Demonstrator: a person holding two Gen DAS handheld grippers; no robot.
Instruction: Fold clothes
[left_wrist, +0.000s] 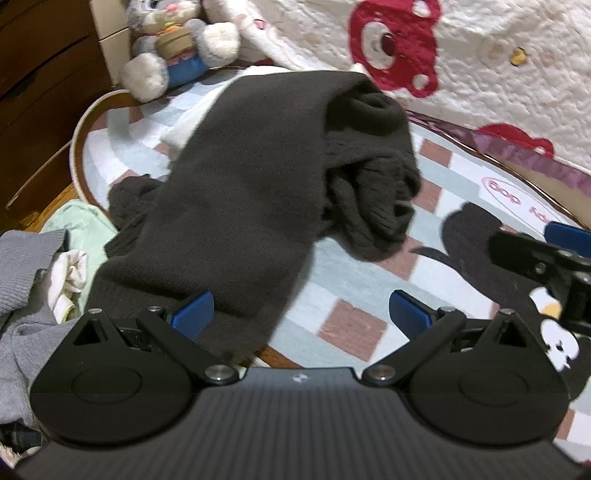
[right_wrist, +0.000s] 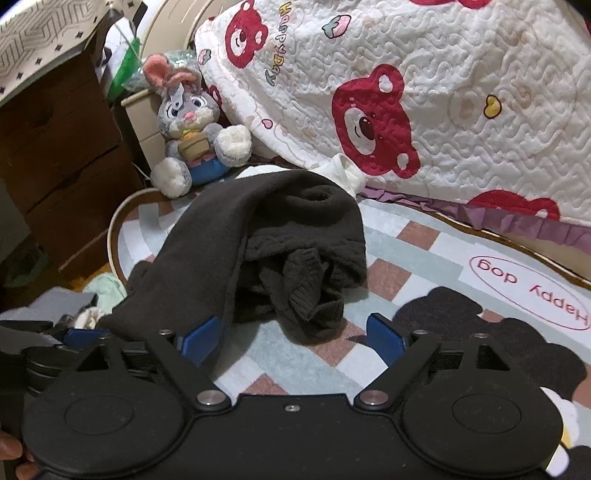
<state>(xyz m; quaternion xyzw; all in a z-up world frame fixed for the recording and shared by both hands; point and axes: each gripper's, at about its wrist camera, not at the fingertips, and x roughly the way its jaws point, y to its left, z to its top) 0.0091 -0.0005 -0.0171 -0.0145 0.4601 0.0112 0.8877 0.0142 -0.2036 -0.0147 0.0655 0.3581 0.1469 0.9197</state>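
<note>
A dark brown knit sweater (left_wrist: 251, 192) lies on the patterned rug (left_wrist: 369, 295), laid long, with its sleeves bunched in a heap on its right side. My left gripper (left_wrist: 301, 314) is open at the sweater's near end. That hem lies against its left pad (left_wrist: 194, 314), and nothing is pinched. In the right wrist view the same sweater (right_wrist: 295, 240) lies ahead, its bunched sleeve just beyond my right gripper (right_wrist: 291, 341). This gripper is wide open over the rug (right_wrist: 406, 266), with its left pad (right_wrist: 201, 343) at the sweater's edge. Each gripper shows at the side of the other's view.
A pile of grey, mint and white clothes (left_wrist: 44, 280) lies at the left. A plush rabbit (right_wrist: 192, 125) sits beyond the sweater, beside brown wooden drawers (right_wrist: 62, 155). A white quilt with red bears (right_wrist: 424, 92) hangs down along the rug's far right edge.
</note>
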